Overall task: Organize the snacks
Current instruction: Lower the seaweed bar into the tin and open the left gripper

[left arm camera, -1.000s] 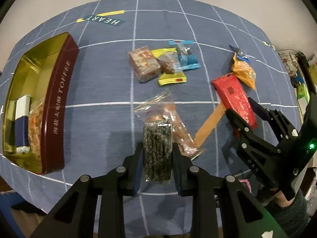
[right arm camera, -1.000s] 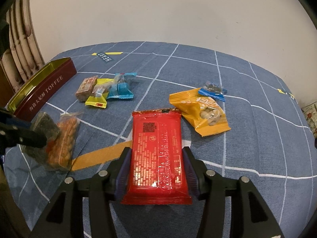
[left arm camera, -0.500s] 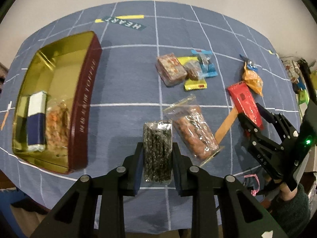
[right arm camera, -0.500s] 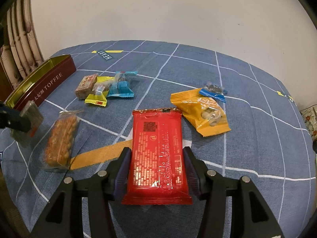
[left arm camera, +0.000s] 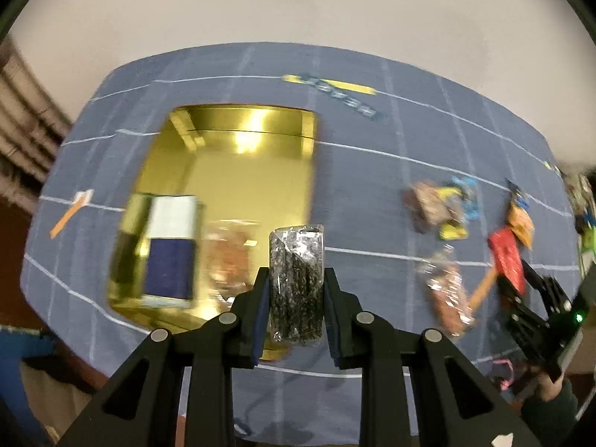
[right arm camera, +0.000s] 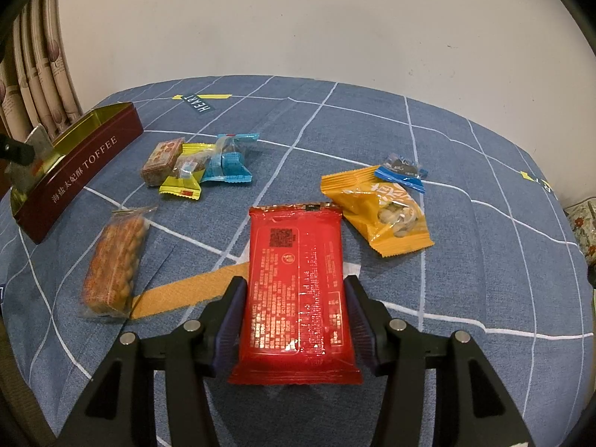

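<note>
My left gripper (left arm camera: 296, 298) is shut on a dark seaweed snack pack (left arm camera: 296, 283) and holds it above the near right edge of the open gold toffee tin (left arm camera: 238, 171). The tin holds a white-and-navy pack (left arm camera: 169, 246) and an orange snack pack (left arm camera: 227, 257). My right gripper (right arm camera: 294, 316) is shut on a red snack pack (right arm camera: 296, 290) low over the blue cloth. The tin's maroon side (right arm camera: 82, 171) shows at the far left of the right wrist view, with the left gripper's snack (right arm camera: 35, 156) over it.
On the cloth lie a clear pack of orange crackers (right arm camera: 113, 260), a cluster of small candies (right arm camera: 197, 167), a yellow nut bag (right arm camera: 383, 208), a small blue pack (right arm camera: 402, 171) and an orange tape strip (right arm camera: 186, 290). Curtains stand at the left; the table edge is near me.
My left gripper has carried the seaweed pack left, from the middle of the cloth to over the tin. My right gripper has stayed put, holding the red pack.
</note>
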A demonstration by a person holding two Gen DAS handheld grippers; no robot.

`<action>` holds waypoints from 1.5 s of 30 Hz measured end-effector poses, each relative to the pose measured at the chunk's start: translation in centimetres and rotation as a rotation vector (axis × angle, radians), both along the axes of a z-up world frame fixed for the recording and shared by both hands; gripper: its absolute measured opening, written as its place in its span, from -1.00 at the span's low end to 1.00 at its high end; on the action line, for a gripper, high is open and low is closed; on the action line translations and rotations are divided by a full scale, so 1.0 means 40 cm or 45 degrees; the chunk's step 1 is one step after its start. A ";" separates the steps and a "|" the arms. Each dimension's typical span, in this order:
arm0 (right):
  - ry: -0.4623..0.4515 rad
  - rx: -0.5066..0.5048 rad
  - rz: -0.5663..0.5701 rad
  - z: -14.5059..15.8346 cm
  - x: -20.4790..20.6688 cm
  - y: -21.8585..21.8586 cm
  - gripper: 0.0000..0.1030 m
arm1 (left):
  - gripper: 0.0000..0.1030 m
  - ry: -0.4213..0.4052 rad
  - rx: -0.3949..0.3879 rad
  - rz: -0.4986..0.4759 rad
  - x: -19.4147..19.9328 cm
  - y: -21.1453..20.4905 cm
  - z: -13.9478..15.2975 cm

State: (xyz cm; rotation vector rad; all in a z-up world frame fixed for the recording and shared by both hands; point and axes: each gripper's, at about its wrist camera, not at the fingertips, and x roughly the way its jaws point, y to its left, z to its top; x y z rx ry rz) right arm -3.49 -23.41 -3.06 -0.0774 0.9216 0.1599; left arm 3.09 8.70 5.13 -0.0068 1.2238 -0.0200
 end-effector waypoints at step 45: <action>0.354 -0.064 -0.113 0.010 0.112 0.009 0.12 | -0.35 0.117 0.184 0.019 0.023 0.155 -0.165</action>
